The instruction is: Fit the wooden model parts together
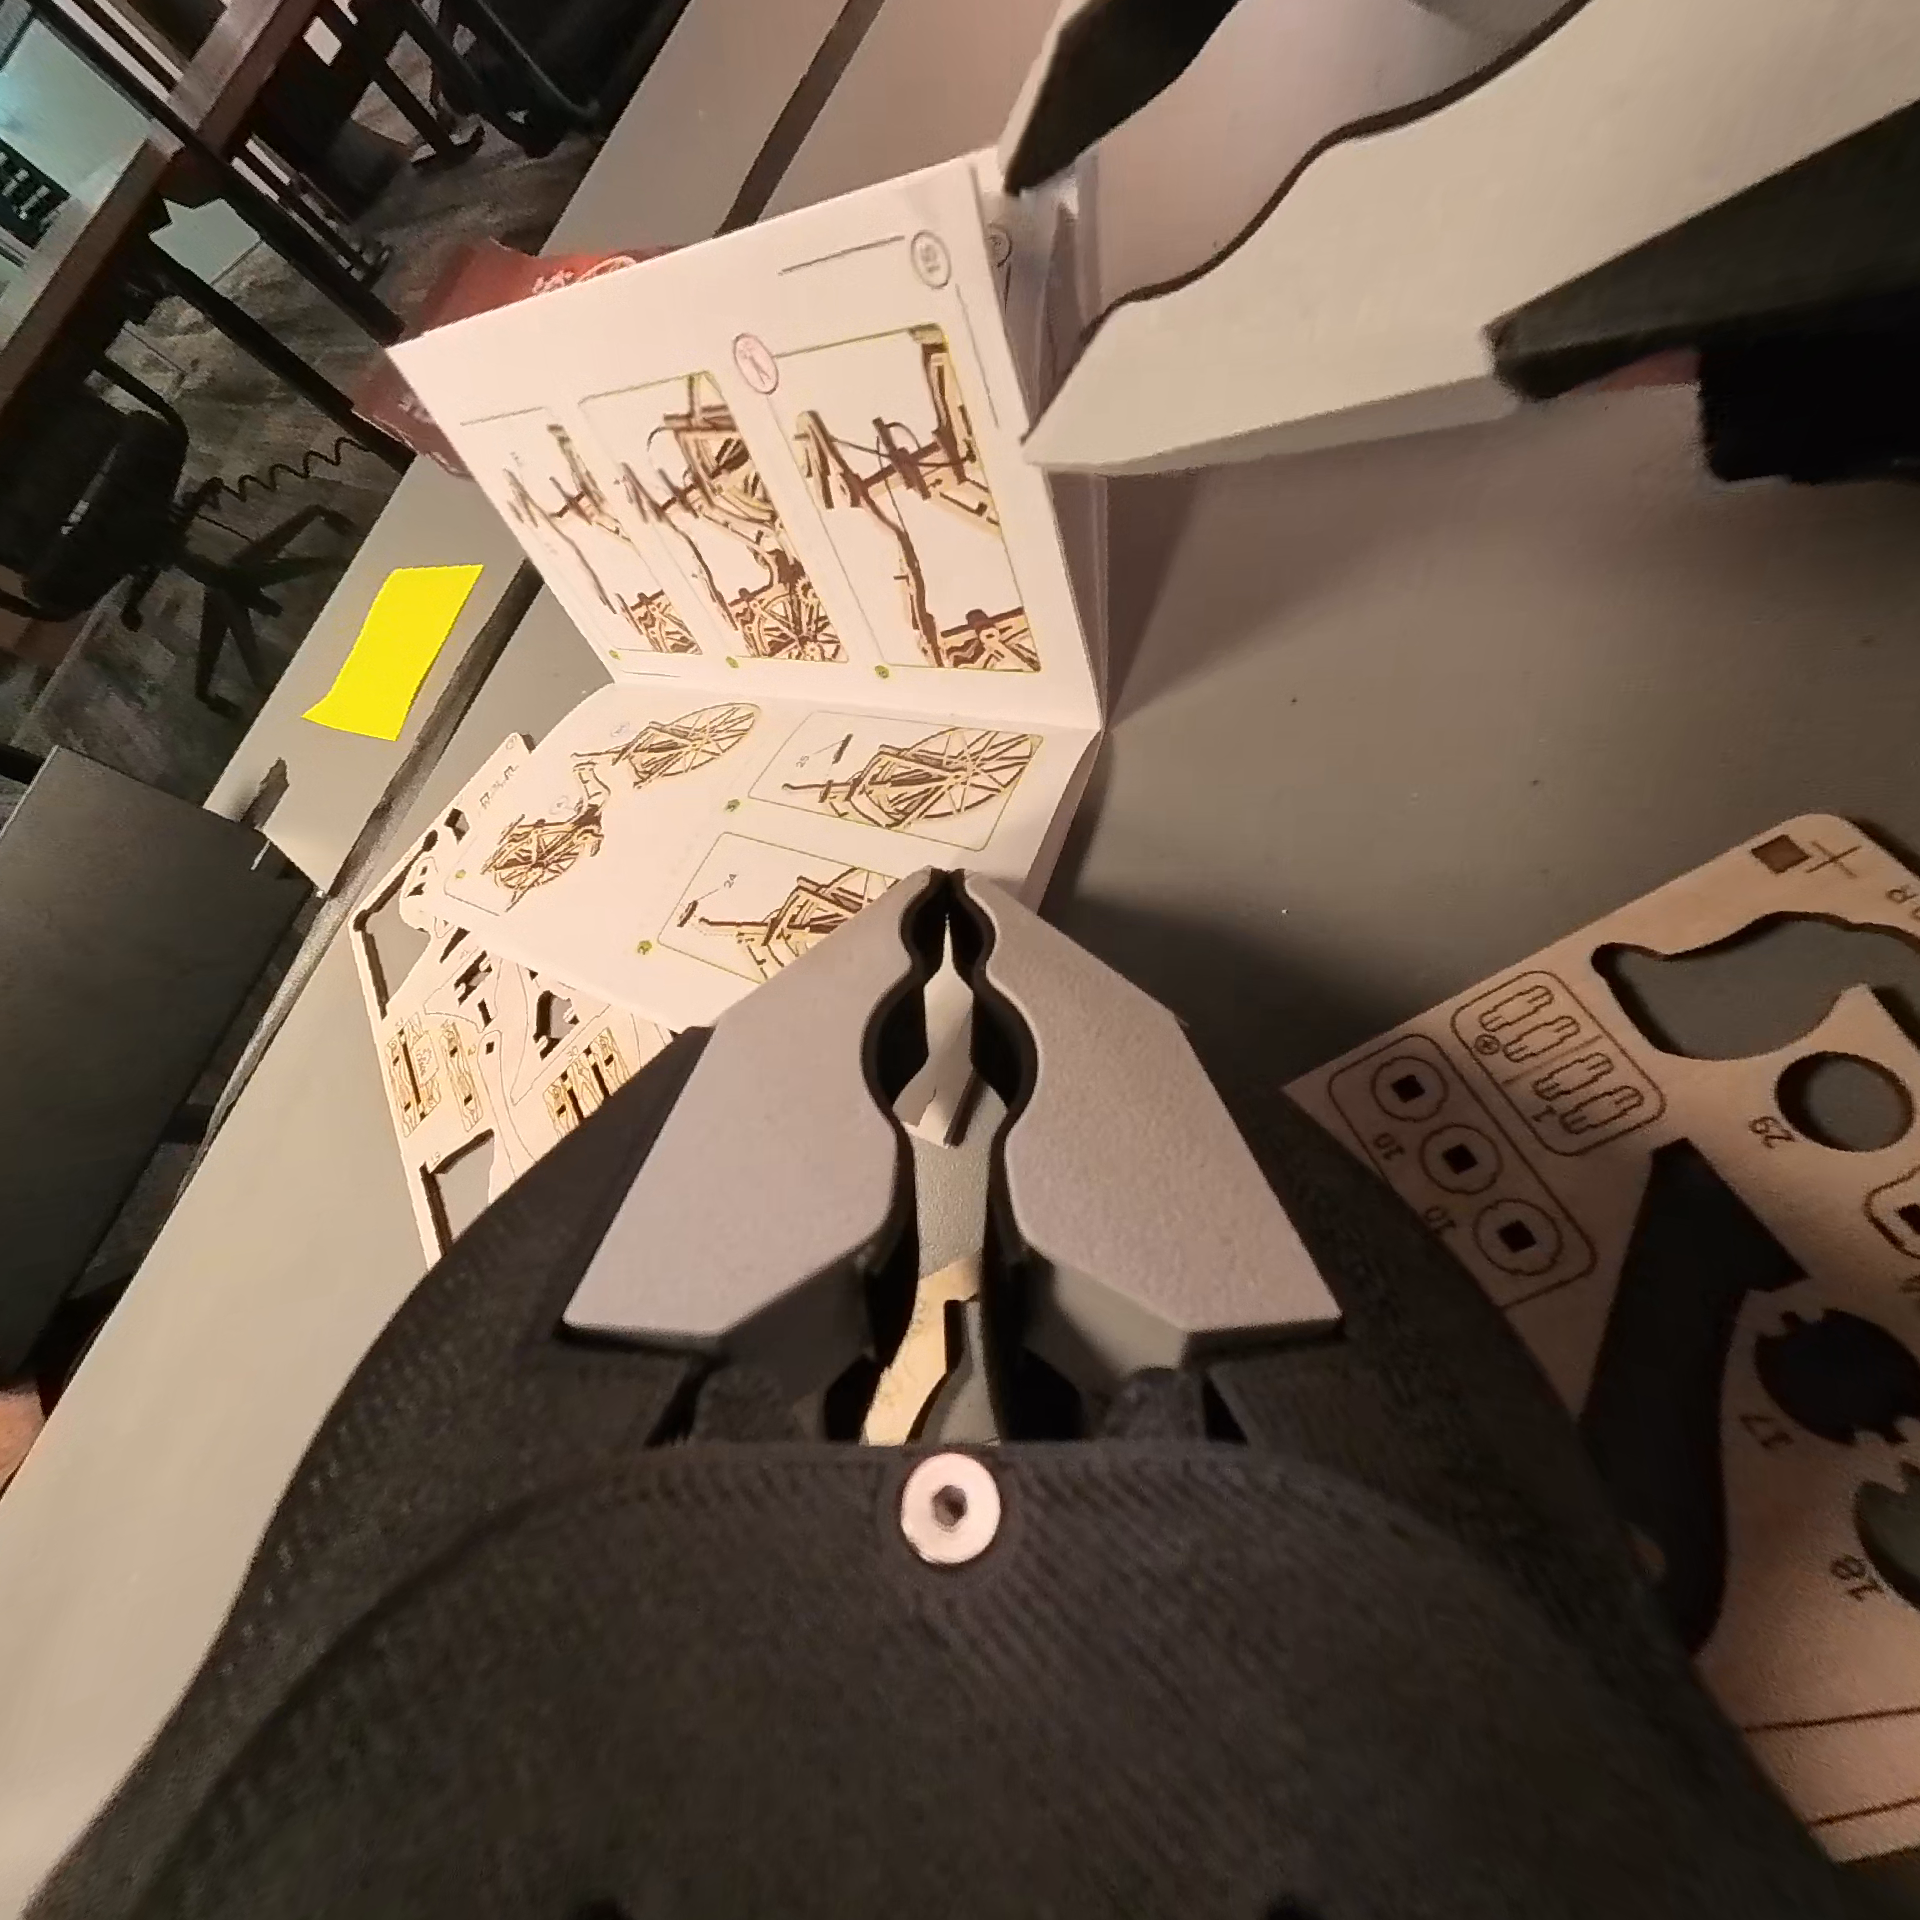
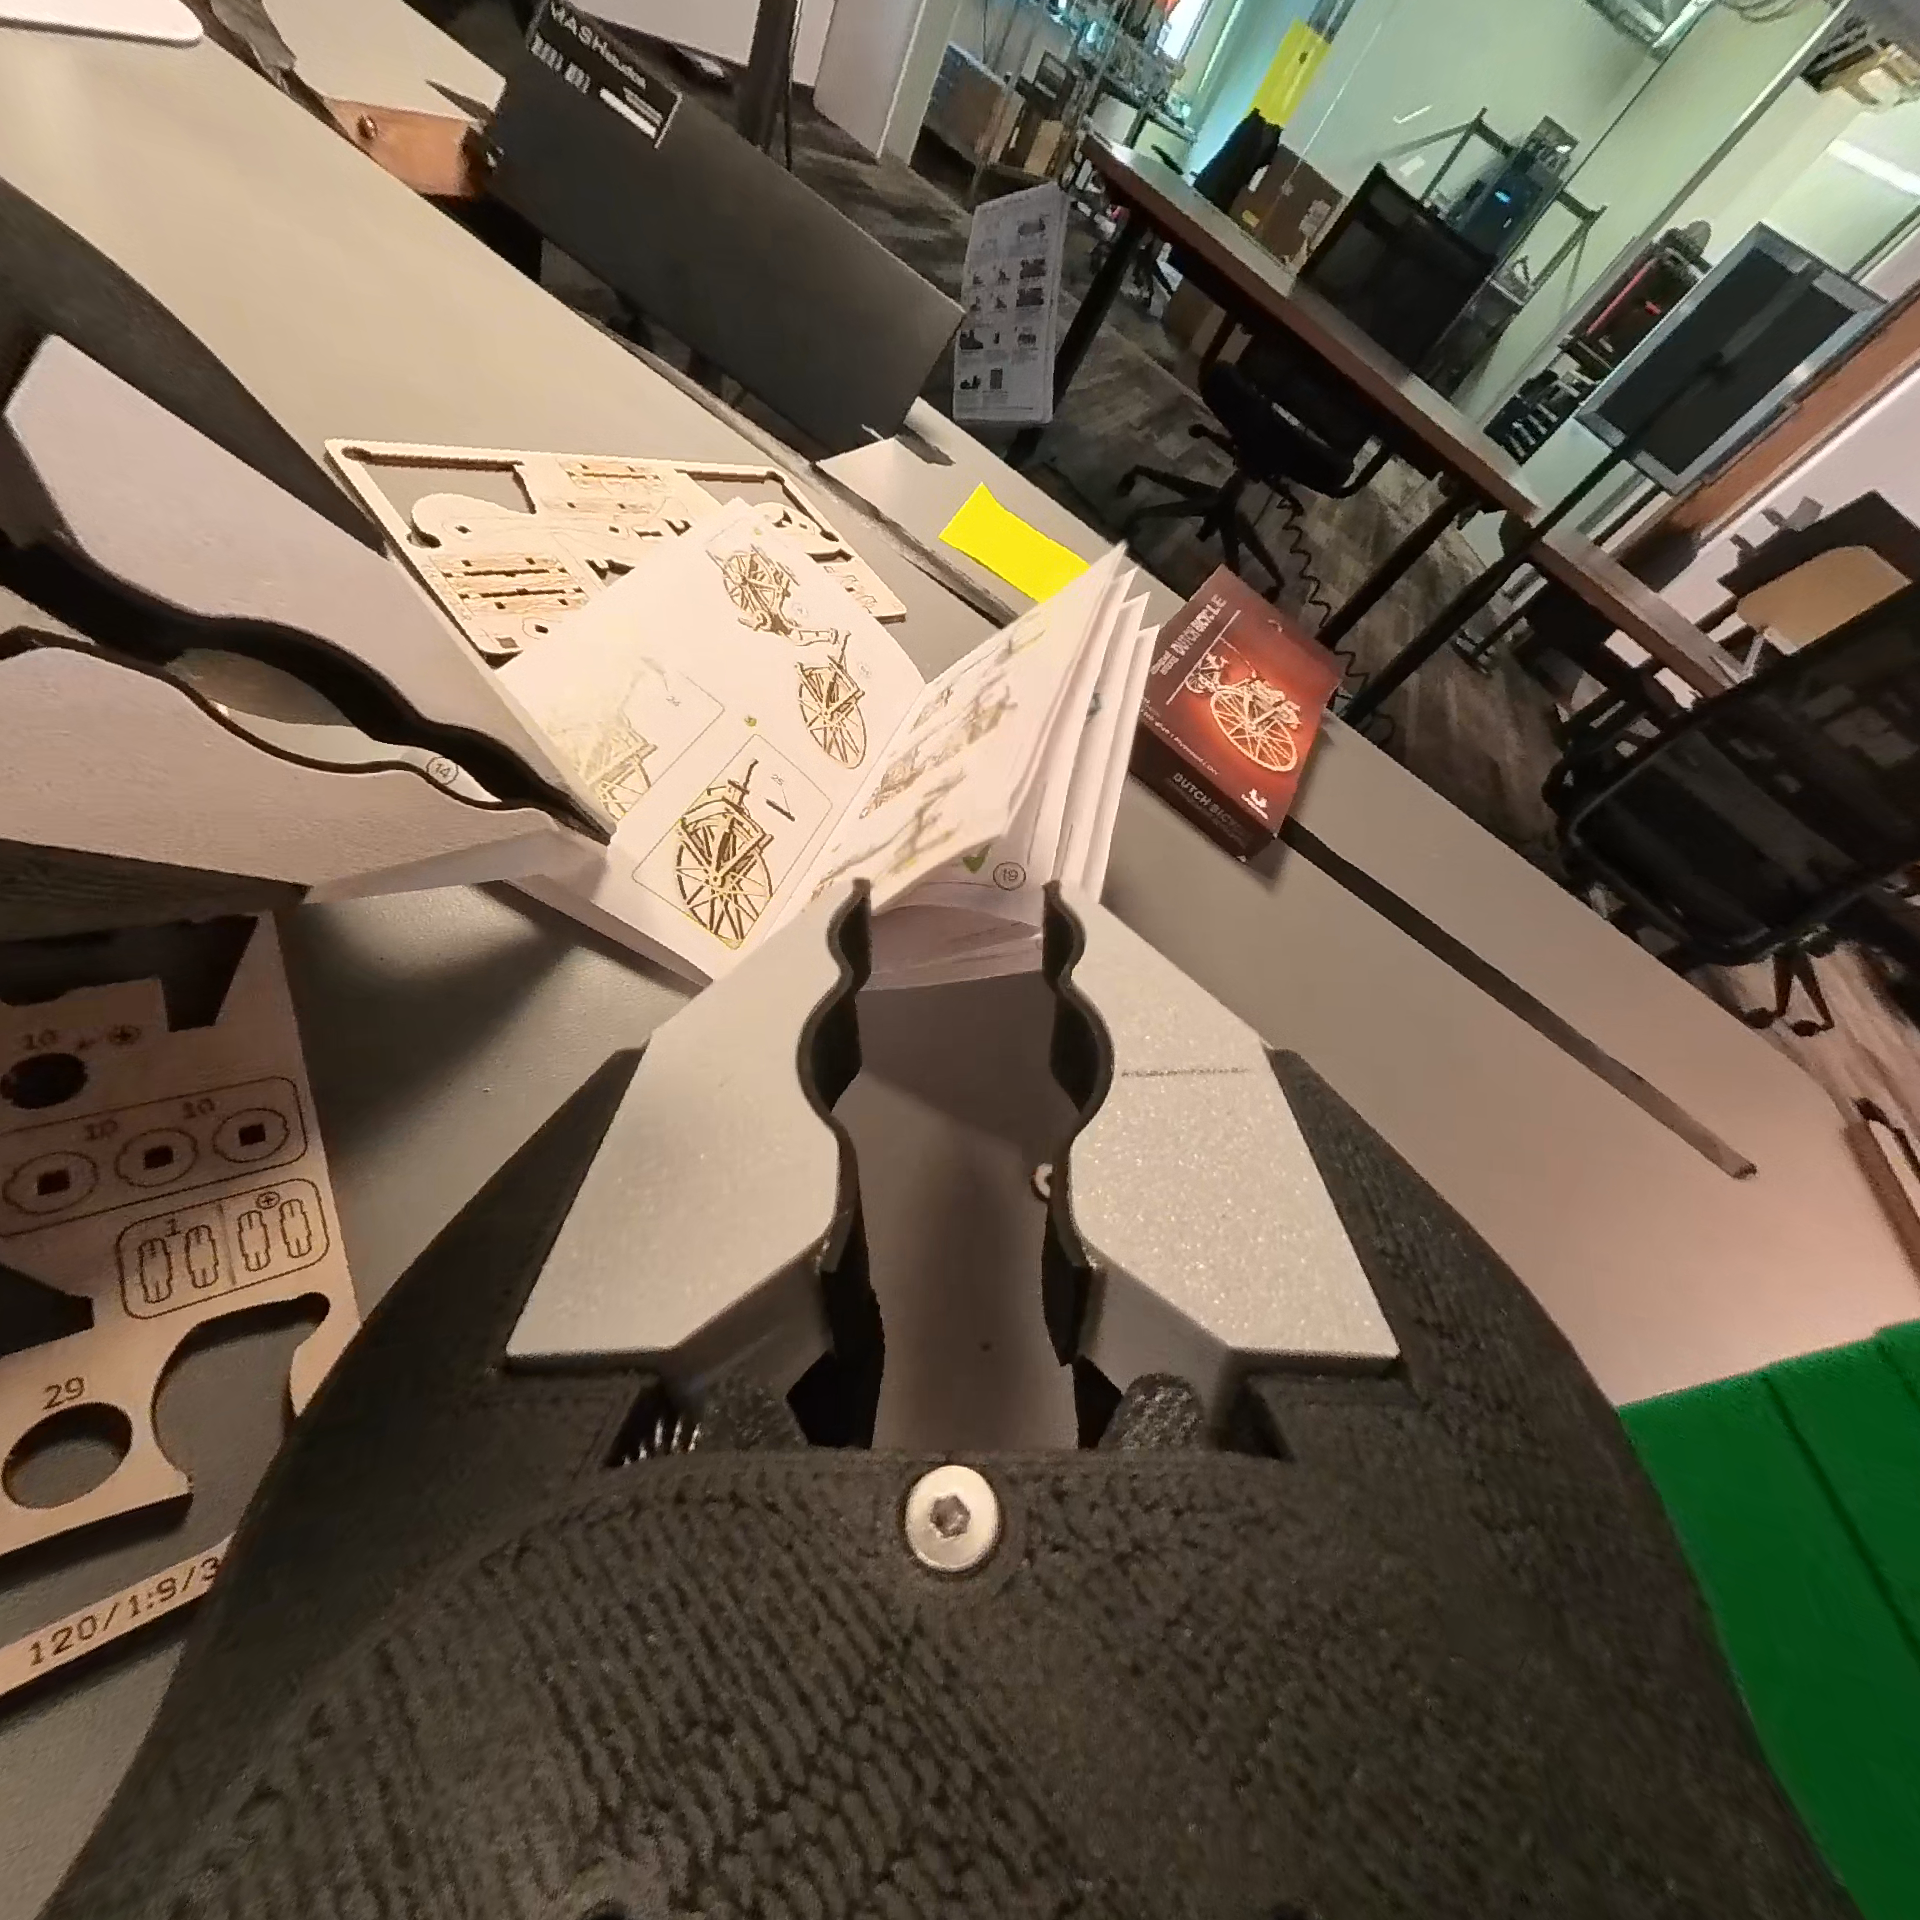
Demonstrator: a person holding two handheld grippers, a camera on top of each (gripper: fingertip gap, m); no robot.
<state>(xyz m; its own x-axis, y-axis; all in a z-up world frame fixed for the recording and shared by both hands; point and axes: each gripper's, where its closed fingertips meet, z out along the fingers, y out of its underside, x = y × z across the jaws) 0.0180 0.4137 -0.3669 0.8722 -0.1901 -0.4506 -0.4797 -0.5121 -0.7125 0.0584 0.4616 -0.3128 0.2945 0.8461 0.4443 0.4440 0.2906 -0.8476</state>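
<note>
My left gripper [image 1: 951, 888] is shut on a small pale wooden part [image 1: 940, 1049] that stands between its fingers, over the grey table. An open instruction booklet [image 1: 790, 623] lies just ahead of it. A wooden parts sheet [image 1: 1538, 1101] with cut-out holes lies to its right; another sheet [image 1: 468, 1049] lies partly under the booklet. My right gripper [image 2: 956, 904] is open and empty, its tips at the booklet's [image 2: 769, 717] near edge. The left gripper [image 2: 551, 810] shows at the left in the right wrist view, and the right gripper [image 1: 1029, 312] at the top right in the left wrist view.
A red-brown kit box [image 2: 1236, 707] and a yellow note [image 2: 1013, 540] sit near the table's far edge [image 2: 1351, 862]. A green object [image 2: 1787, 1507] is at the lower right. Office chairs and other tables stand beyond the edge. The tips of one gripper are about 9 cm away from the tips of the other.
</note>
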